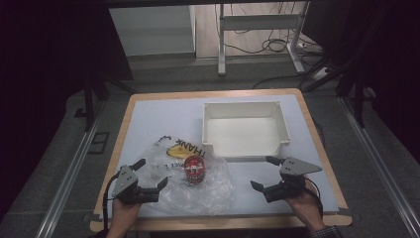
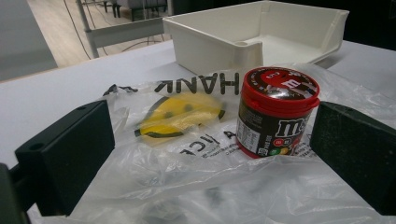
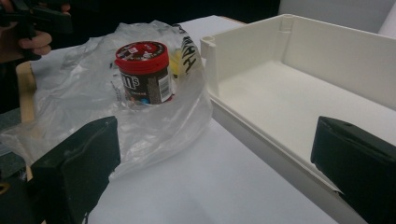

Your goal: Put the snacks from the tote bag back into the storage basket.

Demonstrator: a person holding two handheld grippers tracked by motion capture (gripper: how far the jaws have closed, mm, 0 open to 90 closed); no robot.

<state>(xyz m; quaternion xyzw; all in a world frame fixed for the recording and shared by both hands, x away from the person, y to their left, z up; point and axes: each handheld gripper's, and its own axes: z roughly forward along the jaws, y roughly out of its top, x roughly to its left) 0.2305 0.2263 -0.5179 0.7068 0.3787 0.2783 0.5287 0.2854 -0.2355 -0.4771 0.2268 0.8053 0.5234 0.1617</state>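
With both grippers hanging just above the near edge of the table [image 1: 163,106], we take the job at hand to be getting the candy jar [image 1: 194,168] free of the plastic bag [image 1: 208,191] it stands on. The jar sits upright on the crumpled film, red lid up, between the two grippers and just in front of the empty white tray [image 1: 284,130]. Our left gripper [image 1: 148,192] has its fingers [image 2: 65,158] spread wide with nothing between them, poised over the bag's near left corner; in the left gripper view the jar [image 2: 275,112] stands ahead and to the right. Our right gripper [image 1: 270,187] is likewise wide open and empty, off the bag on bare table, with the jar [image 3: 144,72] farther off to its left. To do this well, we judge the left should pinch a flat fold of film and pin it, so the bag does not drag. The right should then come in level, straddle the jar below the lid, and close squarely: the wall looks smooth and could slip or tip.
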